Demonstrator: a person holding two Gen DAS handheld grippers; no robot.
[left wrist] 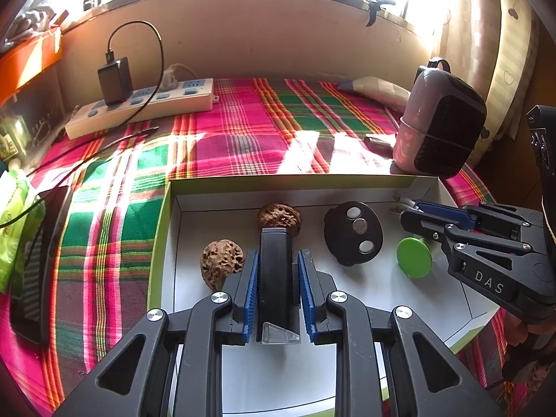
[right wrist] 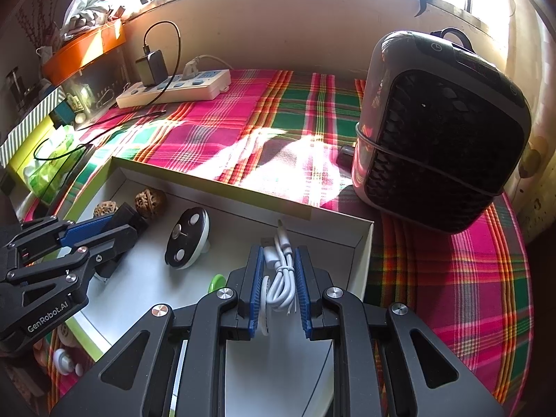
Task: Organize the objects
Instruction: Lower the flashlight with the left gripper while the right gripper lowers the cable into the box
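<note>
Left gripper point(left wrist: 276, 260) clamped tight on a black bar-shaped thing point(left wrist: 274, 278), hanging over the white box point(left wrist: 180, 194). Right gripper point(right wrist: 278, 278) pinching a coiled white cable point(right wrist: 283, 274), near the box's far right corner. Two wrinkly walnuts point(left wrist: 222, 259) right beside the bar, one touching its tip, or at least looking that way. Further along, a black disc with three round metal spots point(left wrist: 352, 238) and a green round cap point(left wrist: 414, 257), all lying inside the box. Beyond that, plaid cloth point(left wrist: 243, 121), power strip point(left wrist: 146, 104) at the back, small heater point(right wrist: 441, 132) just outside the box.
</note>
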